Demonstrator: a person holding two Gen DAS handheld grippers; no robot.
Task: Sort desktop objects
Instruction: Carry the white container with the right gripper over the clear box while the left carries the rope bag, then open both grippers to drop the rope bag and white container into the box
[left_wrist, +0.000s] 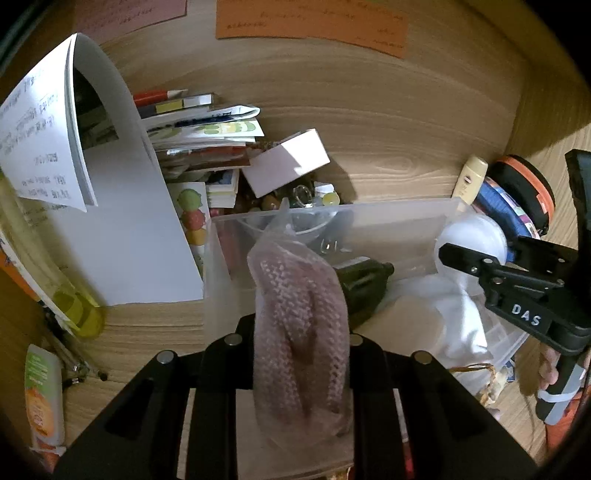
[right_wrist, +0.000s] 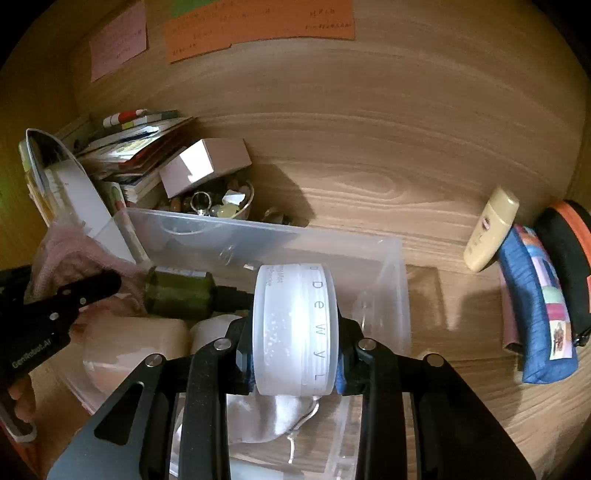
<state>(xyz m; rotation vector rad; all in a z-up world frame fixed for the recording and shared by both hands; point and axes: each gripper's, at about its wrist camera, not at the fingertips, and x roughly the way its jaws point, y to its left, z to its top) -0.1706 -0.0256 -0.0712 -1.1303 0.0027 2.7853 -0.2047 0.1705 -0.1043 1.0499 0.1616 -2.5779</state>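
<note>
Left tongs (left_wrist: 301, 343) clench a bagged pink knit item (left_wrist: 301, 325) above the clear bin (left_wrist: 369, 218). Right tongs (right_wrist: 295, 350) grasp a frosted white jar (right_wrist: 295, 328) (on edge) over the same bin; a dark green bottle (right_wrist: 181, 293) lies just beyond, left.

Both wrist views look steeply down, close, sharing the clear bin (left_wrist: 369, 218) (right_wrist: 258, 236).

Left gripper (left_wrist: 301, 343) and right gripper (right_wrist: 295, 347) angle downward, each apparently clamped.
</note>
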